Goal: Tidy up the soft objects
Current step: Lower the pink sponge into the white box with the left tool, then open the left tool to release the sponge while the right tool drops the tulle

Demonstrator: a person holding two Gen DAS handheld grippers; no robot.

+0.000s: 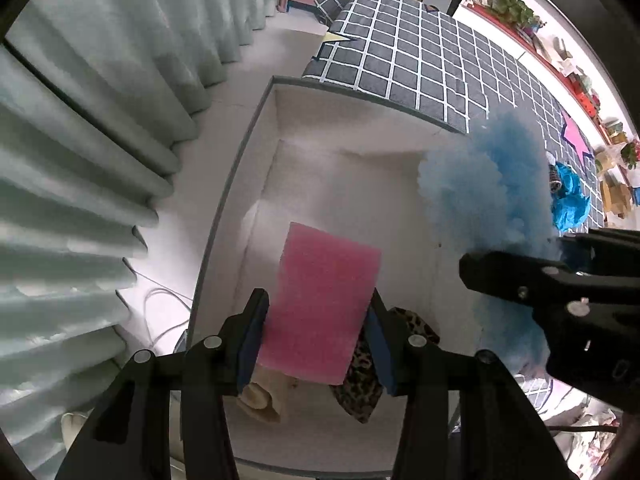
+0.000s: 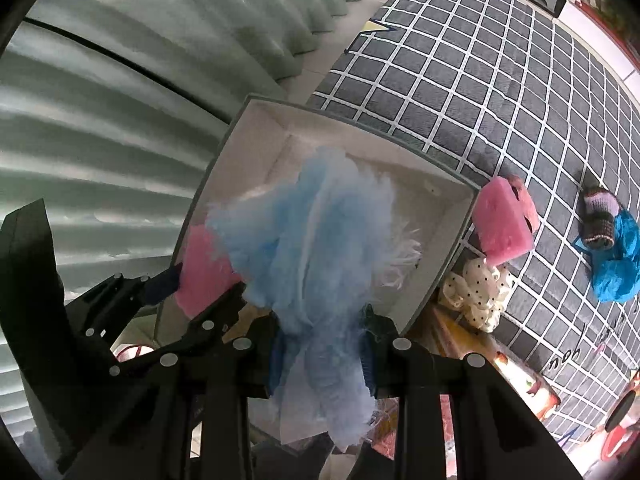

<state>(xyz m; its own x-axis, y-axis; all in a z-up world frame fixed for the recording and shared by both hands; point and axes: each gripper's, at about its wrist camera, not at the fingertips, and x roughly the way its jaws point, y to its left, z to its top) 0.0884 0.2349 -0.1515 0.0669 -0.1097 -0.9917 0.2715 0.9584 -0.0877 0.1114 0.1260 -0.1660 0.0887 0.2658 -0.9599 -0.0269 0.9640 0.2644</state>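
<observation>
My left gripper (image 1: pixel 316 308) is shut on a pink sponge block (image 1: pixel 324 300) and points straight down over a white box with a grey rim (image 1: pixel 224 216). Under the sponge, a leopard-print cloth (image 1: pixel 360 380) and a cream roll (image 1: pixel 260 396) lie on the box floor. My right gripper (image 2: pixel 324 356) is shut on a fluffy light-blue cloth (image 2: pixel 312 240), which hangs over the same box (image 2: pixel 448 256). The left wrist view shows that cloth (image 1: pixel 492 200) and the right gripper (image 1: pixel 516 248) at the right. In the right wrist view the left gripper (image 2: pixel 204 284) and its sponge (image 2: pixel 200 264) sit at the left.
A grey checked mat (image 2: pixel 500 80) lies right of the box. On it are a pink fluffy item (image 2: pixel 504 220), a cream polka-dot cloth (image 2: pixel 476 296), a bright blue bundle (image 2: pixel 616 268) and a knitted brown-and-pink piece (image 2: pixel 600 216). Pale curtains (image 1: pixel 80 160) hang on the left.
</observation>
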